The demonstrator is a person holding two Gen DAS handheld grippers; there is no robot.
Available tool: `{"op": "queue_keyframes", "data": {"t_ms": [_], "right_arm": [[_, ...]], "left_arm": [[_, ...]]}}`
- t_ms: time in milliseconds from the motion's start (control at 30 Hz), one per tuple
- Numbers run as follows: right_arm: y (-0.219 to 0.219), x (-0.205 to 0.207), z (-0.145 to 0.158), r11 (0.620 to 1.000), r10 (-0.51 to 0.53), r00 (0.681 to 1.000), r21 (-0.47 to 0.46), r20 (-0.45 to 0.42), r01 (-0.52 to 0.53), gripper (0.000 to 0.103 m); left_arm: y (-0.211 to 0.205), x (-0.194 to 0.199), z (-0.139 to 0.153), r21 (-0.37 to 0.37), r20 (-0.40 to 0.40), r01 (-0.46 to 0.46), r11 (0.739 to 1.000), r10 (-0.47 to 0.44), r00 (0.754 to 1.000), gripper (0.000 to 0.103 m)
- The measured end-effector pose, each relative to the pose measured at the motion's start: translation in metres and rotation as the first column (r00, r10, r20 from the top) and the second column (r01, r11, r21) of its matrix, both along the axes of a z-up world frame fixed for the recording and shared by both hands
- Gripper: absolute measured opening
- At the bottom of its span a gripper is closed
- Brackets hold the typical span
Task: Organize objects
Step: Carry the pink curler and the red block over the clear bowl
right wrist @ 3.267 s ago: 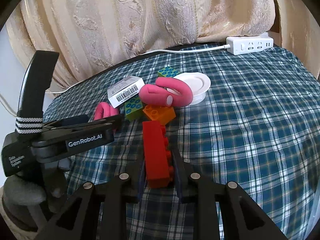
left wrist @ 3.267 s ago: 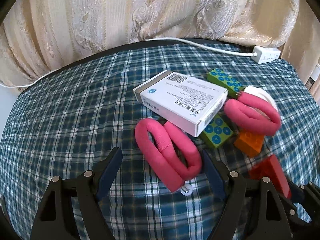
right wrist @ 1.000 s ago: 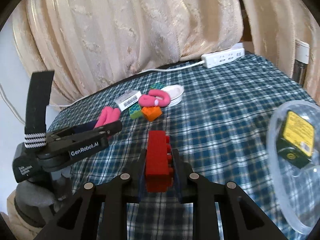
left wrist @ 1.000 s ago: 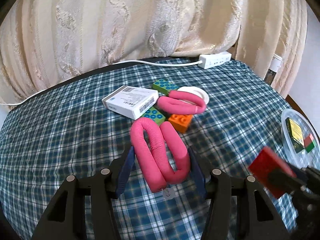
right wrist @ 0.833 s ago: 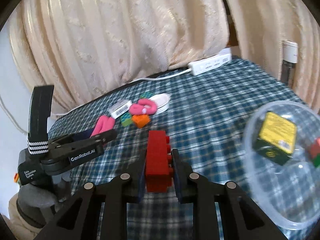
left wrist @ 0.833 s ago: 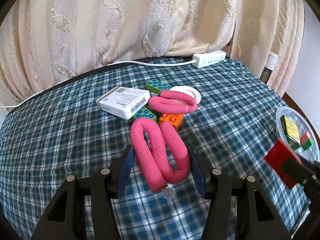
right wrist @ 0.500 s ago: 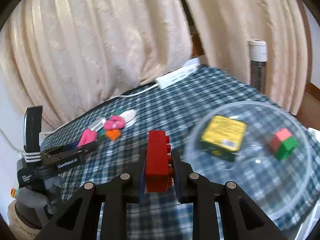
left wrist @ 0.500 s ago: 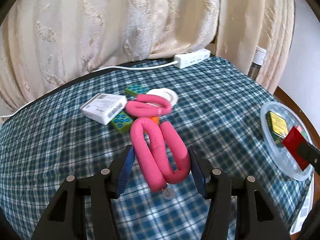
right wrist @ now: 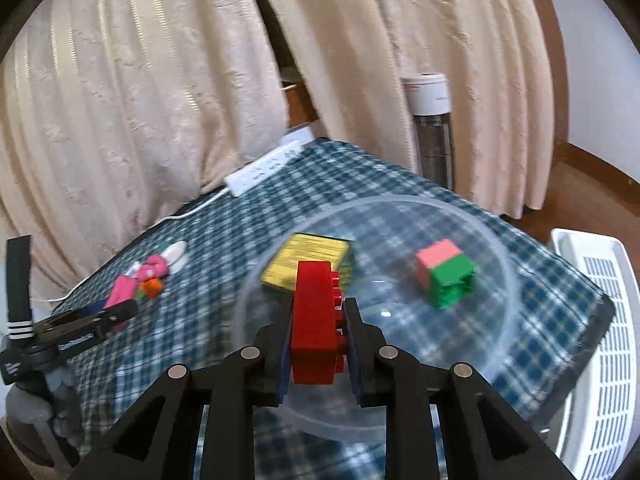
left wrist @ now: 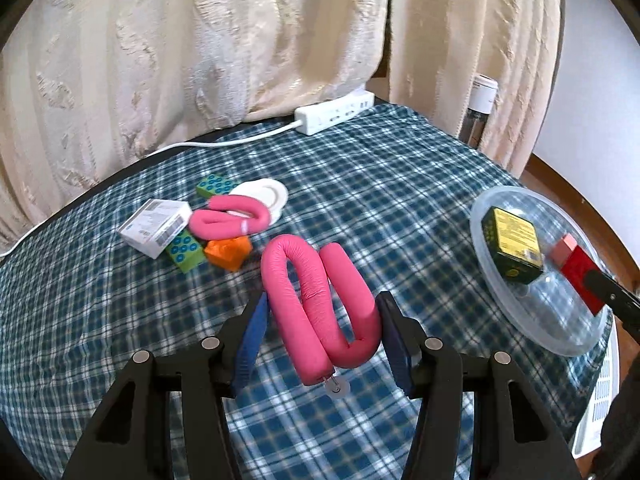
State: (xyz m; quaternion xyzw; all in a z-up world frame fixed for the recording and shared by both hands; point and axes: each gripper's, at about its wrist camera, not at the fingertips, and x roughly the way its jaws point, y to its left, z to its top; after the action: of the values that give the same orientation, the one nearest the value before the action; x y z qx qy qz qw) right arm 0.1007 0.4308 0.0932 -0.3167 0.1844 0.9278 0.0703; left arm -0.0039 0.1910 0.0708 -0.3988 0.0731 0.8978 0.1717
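A blue-and-white plaid tablecloth (left wrist: 400,184) covered the table, backed by cream embossed curtains (left wrist: 200,48), with a white power strip (left wrist: 335,113) at the far edge. The left gripper (left wrist: 320,332) squeezed a bent pink foam curler (left wrist: 316,300) above the cloth. The right gripper (right wrist: 316,332) clamped a studded red brick (right wrist: 314,320) over the clear round plastic bowl (right wrist: 496,248) (holding a yellow-topped box (right wrist: 308,256) and a pink-green block (right wrist: 444,276)). Far left lay a white carton (left wrist: 156,226), green bricks (left wrist: 186,245) and an orange brick (left wrist: 228,250).
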Motion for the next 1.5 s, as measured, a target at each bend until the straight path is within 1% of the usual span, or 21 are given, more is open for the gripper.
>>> {"op": "queue_keyframes", "data": {"t_ms": [133, 233, 367, 633, 800, 900, 1000, 1133, 1500], "right_arm": [[0.016, 0.001, -0.007, 0.999, -0.034, 0.999, 0.002, 0.016, 0.034, 0.024], [0.023, 0.0, -0.012, 0.997, -0.065, 0.998, 0.032, 0.025, 0.065, 0.024], [0.034, -0.002, -0.02, 0.996, -0.085, 0.996, 0.028, 0.039, 0.084, 0.024], [0.045, -0.008, -0.023, 0.996, -0.09, 0.995, 0.026, 0.041, 0.089, 0.024], [0.047, -0.01, -0.027, 0.995, -0.097, 0.994, 0.016, 0.05, 0.097, 0.024], [0.048, -0.009, -0.025, 0.994, -0.105, 0.994, 0.027, 0.042, 0.104, 0.026], [0.048, -0.007, -0.021, 0.994, -0.105, 0.994, 0.035, 0.026, 0.104, 0.031], [0.051, -0.003, -0.02, 0.994, -0.11, 0.994, 0.016, 0.016, 0.11, 0.035], [0.056, 0.006, -0.017, 0.995, -0.1, 0.995, -0.015, -0.009, 0.1, 0.039]], "left_arm": [[0.01, 0.002, 0.001, 0.006, 0.011, 0.026, 1.0, -0.026, 1.0, 0.056], [0.016, 0.004, 0.001, 0.005, 0.017, 0.041, 0.999, -0.041, 0.999, 0.056], [0.024, 0.006, 0.003, -0.001, 0.013, 0.055, 0.998, -0.055, 0.998, 0.056], [0.04, 0.012, 0.008, -0.006, 0.005, 0.092, 0.996, -0.092, 0.996, 0.056], [0.051, 0.016, 0.008, 0.003, 0.017, 0.124, 0.992, -0.124, 0.992, 0.056], [0.059, 0.019, 0.009, 0.007, 0.024, 0.144, 0.99, -0.144, 0.989, 0.056], [0.067, 0.021, 0.009, 0.01, 0.032, 0.164, 0.986, -0.164, 0.986, 0.056], [0.079, 0.024, 0.009, 0.008, 0.037, 0.196, 0.981, -0.196, 0.98, 0.056], [0.117, 0.035, 0.002, 0.019, 0.09, 0.307, 0.951, -0.308, 0.947, 0.056]]}}
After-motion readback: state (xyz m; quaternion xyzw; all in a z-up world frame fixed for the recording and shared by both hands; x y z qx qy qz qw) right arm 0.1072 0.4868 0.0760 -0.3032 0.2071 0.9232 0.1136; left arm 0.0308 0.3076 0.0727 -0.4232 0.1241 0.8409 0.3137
